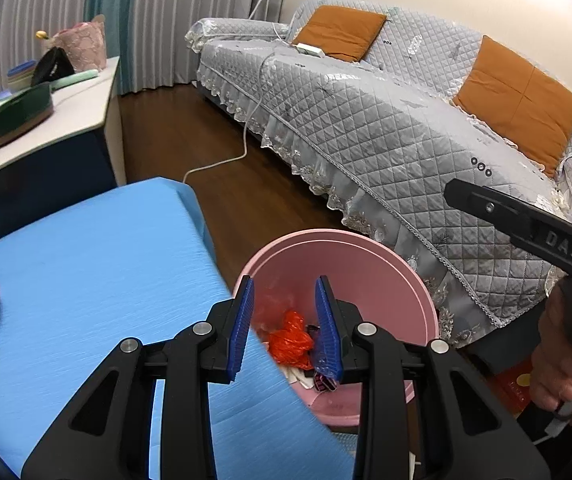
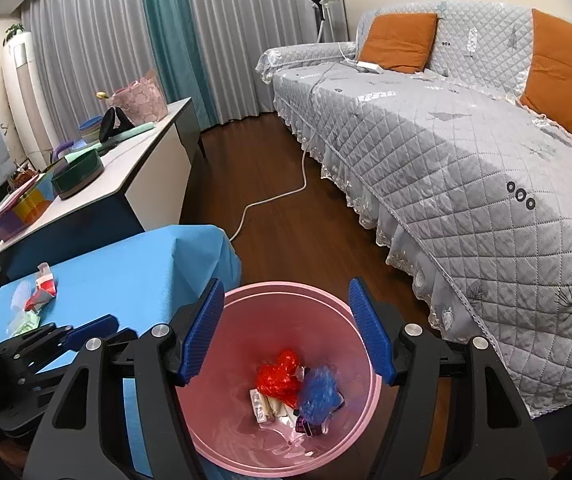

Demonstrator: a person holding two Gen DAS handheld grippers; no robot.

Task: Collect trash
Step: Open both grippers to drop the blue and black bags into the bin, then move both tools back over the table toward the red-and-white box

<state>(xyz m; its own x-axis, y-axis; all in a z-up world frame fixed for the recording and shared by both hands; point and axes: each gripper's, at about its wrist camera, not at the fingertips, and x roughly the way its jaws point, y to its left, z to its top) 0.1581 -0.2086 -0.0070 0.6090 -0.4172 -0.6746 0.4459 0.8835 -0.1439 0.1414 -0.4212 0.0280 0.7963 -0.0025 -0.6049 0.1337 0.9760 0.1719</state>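
Both tools, left tool (image 1: 284, 326) and right tool (image 2: 286, 334), are hanging spread and empty over the round pink plastic bin (image 2: 360, 408), while the crumpled red-and-white foil wrapper (image 2: 42, 289) on the blue-covered desk (image 2: 133, 280) is looking light, crinkly and best pinched at a raised fold.

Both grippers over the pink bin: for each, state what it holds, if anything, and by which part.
Neither holds anything. The left gripper and right gripper stand open above the pink bin; the trash lies loose inside.

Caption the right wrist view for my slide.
Open right gripper above pink bin holding wrappers.
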